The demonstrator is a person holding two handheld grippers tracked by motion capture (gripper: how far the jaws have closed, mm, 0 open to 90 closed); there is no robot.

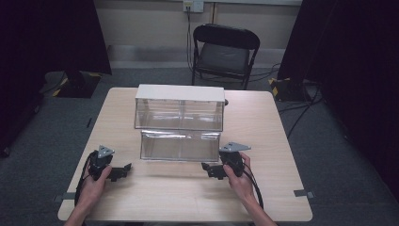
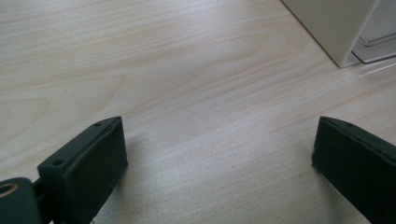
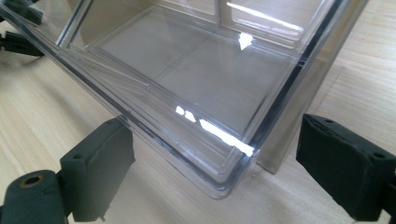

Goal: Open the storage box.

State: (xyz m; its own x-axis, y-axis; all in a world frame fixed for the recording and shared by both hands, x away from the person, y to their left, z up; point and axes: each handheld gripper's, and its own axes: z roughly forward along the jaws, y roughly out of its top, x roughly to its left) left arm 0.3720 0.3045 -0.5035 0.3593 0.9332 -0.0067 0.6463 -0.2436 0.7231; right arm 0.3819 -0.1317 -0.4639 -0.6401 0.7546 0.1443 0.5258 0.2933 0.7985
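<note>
Resting on the pale wooden table (image 1: 188,197) at its near left, the left gripper (image 1: 123,170) lies in the person's left hand (image 1: 94,186) with its jaws spread wide over bare wood and nothing between them, just short of the white cabinet (image 1: 179,93) whose corner shows in the left gripper view. In the middle, the clear plastic drawer (image 1: 180,145) stands pulled out in front of that cabinet, and farther right the right gripper (image 1: 210,170), held in the right hand (image 1: 241,181), has its jaws released and wide apart, straddling the drawer's near corner without touching it
</note>
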